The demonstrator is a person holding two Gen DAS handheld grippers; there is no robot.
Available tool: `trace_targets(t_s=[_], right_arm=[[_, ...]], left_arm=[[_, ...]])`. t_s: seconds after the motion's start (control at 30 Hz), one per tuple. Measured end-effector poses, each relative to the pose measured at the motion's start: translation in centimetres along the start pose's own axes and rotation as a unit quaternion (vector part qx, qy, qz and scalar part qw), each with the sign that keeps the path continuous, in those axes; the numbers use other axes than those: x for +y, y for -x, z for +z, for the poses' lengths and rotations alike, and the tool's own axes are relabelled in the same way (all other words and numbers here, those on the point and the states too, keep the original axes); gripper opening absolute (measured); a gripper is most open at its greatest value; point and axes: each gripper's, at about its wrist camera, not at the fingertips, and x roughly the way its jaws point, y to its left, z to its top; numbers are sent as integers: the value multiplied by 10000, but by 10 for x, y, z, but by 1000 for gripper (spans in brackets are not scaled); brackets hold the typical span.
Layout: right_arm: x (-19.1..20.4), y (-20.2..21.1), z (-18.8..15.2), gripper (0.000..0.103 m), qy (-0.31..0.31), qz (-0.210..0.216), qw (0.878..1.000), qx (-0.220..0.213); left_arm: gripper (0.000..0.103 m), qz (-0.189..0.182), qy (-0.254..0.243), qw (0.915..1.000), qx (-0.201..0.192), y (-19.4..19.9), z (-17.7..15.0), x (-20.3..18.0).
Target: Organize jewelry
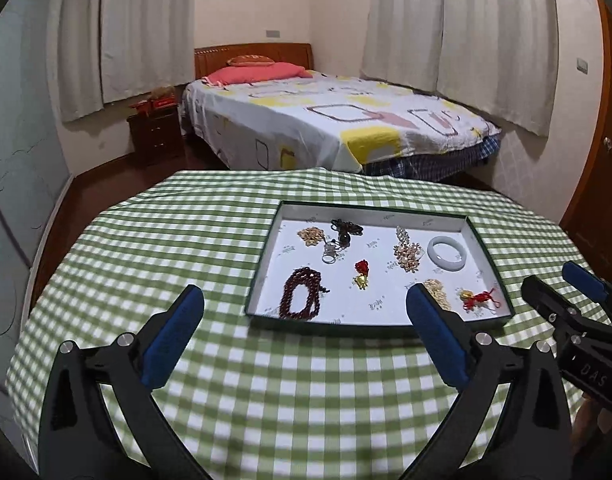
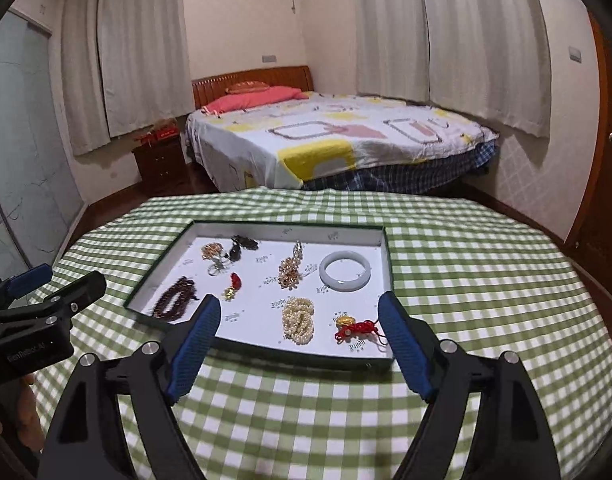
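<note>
Hovering over the counter [image 2: 465, 280], left gripper [image 1: 306, 312] and right gripper [image 2: 302, 320] both gape wide, empty. Jewelry already sits spread in the tray [image 2: 387, 268]: bangle [image 2: 345, 275], pearl strand [image 2: 298, 319], red-cord charm [image 2: 355, 328]. Likely step: pick one piece; approach low, avoid snagging neighbours.

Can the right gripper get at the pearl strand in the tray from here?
Probably yes. The right gripper is open and empty, and the pearl strand lies uncovered in the tray just ahead, beside the red cord charm.
</note>
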Motion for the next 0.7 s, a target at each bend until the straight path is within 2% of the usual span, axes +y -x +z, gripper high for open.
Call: trace_targets(t_s=[0.33, 0.7], right_arm=[[6, 69, 5, 80, 145, -21, 9989, -442], [5, 120, 5, 81, 244, -22, 9968, -767]], left_arm=[[99, 204, 66, 9986, -491, 88, -7, 15], [99, 286, 169, 9964, -782, 149, -10, 24]])
